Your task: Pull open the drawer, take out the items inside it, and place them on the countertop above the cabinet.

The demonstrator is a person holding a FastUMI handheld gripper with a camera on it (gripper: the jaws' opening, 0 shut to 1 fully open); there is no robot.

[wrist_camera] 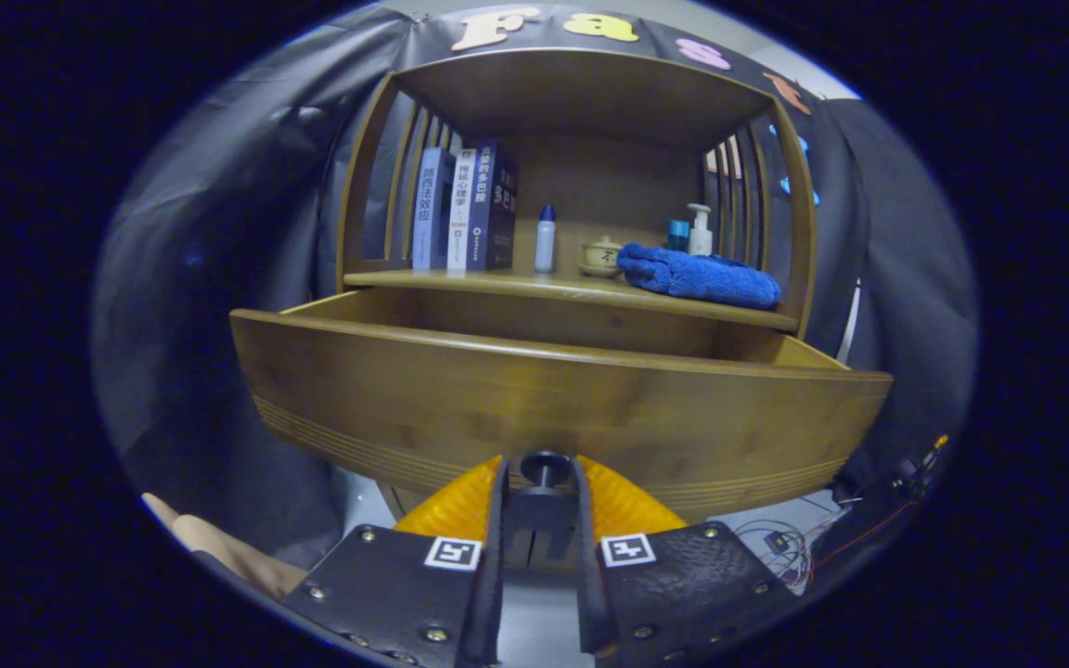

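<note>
Pulling the drawer (pixel 553 399) open is the step in hand, and it looks nearly done: the wooden box stands well out from the cabinet (pixel 581 93), its front panel close ahead of the claw. The gripper (pixel 542 478) is clenched on the small dark knob (pixel 542 461), one finger pressing each side of its stem, at twelve o'clock from the fingertips. Whatever sits inside the drawer is hidden behind the tall front panel from this low angle, so I cannot tell what is there. The next move, I judge, calls for letting go of the knob, rising over the front edge and looking down inside. The countertop (pixel 497 281) lies beyond at twelve o'clock, carrying books (pixel 462 209), a small bottle (pixel 545 238) and, toward one o'clock, a blue towel (pixel 697 276).
</note>
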